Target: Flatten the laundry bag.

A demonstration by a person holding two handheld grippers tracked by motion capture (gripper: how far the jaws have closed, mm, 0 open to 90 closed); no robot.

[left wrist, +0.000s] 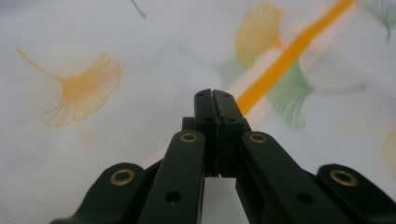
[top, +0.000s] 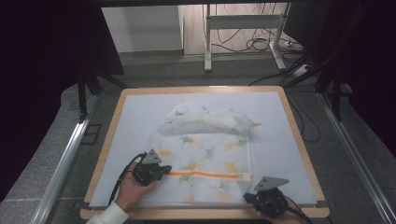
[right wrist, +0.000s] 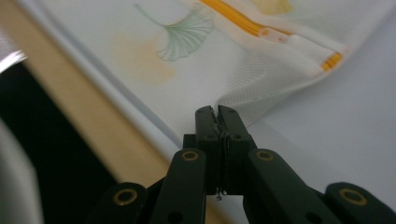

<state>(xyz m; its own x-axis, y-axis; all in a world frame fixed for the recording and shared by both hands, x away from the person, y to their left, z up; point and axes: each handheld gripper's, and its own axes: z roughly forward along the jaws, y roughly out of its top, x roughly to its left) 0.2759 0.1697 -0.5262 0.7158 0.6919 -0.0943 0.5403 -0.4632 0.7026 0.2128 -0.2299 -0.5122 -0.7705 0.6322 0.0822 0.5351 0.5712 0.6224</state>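
Observation:
A white cloth [top: 205, 144] printed with green and yellow ginkgo leaves lies on the pale mat [top: 280, 140], its far part rumpled. An orange stripe [top: 210, 175] runs across its near part. My left gripper [top: 166, 171] sits at the cloth's left edge, at the stripe's end. In the left gripper view its jaws [left wrist: 213, 93] are pressed together, with the stripe [left wrist: 289, 53] running up to their tips. My right gripper [top: 250, 196] is at the near right corner. Its jaws [right wrist: 215, 109] are shut on that corner of the cloth [right wrist: 261, 70], which puckers up into them.
The mat covers a wood-rimmed table [top: 299, 140], and the wooden near edge [right wrist: 102, 140] lies just beside my right gripper. Metal rails run down both sides of the table. A white frame and loose cables [top: 252, 44] stand on the floor beyond.

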